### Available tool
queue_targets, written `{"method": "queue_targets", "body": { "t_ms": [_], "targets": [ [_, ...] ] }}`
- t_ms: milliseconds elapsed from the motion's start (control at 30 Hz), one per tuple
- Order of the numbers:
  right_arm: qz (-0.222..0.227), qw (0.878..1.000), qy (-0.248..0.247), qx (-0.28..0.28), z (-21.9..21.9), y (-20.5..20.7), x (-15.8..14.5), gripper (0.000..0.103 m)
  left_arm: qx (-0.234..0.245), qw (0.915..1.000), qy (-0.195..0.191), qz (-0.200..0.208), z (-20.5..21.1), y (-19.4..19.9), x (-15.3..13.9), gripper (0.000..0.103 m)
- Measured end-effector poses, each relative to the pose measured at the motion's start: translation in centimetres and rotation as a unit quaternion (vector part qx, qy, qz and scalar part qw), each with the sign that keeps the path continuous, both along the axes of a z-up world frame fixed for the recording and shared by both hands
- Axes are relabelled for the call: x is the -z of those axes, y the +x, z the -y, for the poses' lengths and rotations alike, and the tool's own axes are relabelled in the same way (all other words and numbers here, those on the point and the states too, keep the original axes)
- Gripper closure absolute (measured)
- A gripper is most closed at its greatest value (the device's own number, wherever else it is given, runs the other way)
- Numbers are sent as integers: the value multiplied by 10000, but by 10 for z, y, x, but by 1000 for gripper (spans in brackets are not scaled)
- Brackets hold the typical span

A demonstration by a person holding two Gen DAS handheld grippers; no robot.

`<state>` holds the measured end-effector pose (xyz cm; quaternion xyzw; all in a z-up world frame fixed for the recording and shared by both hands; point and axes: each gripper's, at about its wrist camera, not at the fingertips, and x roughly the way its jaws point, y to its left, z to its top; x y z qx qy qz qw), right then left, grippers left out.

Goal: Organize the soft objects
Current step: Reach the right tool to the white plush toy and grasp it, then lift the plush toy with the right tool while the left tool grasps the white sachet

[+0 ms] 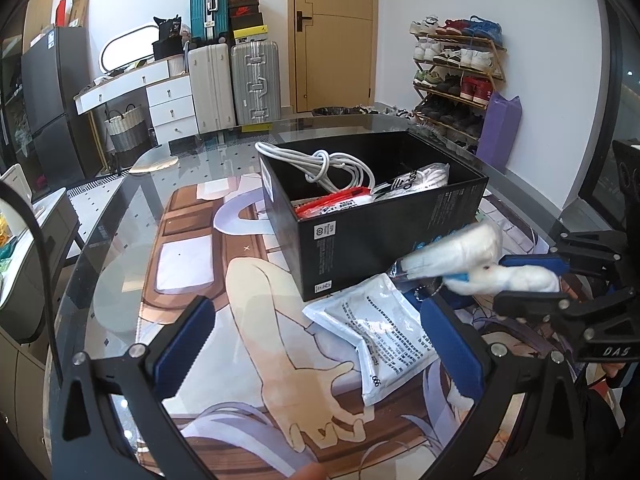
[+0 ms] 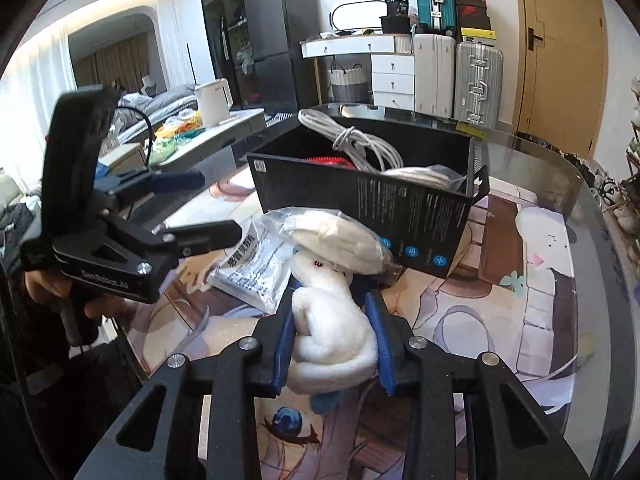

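My right gripper (image 2: pixel 334 296) is shut on a white plush toy (image 2: pixel 332 336), held above the table beside the black box (image 2: pixel 360 196); a white bundle in clear plastic (image 2: pixel 340 244) rests on the toy's far end. The toy (image 1: pixel 516 280) and the right gripper (image 1: pixel 460 286) also show in the left wrist view at right. My left gripper (image 1: pixel 316 320) is open and empty above a white printed pouch (image 1: pixel 376 332) lying in front of the box (image 1: pixel 376 232). The box holds a white cable (image 1: pixel 332 164), a red-and-white pack (image 1: pixel 332 204) and a bagged white item (image 1: pixel 416 180).
The glass table (image 1: pixel 120 216) carries a printed anime mat (image 1: pixel 200 272). Behind it stand suitcases (image 1: pixel 236 80), white drawers (image 1: pixel 172 104), a shoe rack (image 1: pixel 456 68) and a door. A side counter with a kettle (image 2: pixel 214 102) is on the left.
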<state>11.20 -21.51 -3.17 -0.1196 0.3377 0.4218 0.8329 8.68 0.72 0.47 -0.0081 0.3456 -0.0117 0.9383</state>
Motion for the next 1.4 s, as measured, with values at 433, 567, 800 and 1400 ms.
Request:
{"method": "queue_targets", "body": {
  "t_ms": [433,567,800,1400],
  "targets": [
    [414,9982,402,129,28,-10,-39,68,-9,9991,120,-409,7,10,12,0],
    [511,9975,452,171,32,-14,-45,68,22,9986,130,-517,12,16,16,0],
    [491,9978,382,226,32,-14,-44,68,53,9969,123,-771,19,32,22,0],
    [490,9977,411,227,31,-11,-41,68,-307,9928,351,-1106,-6,30,28,0]
  ]
}}
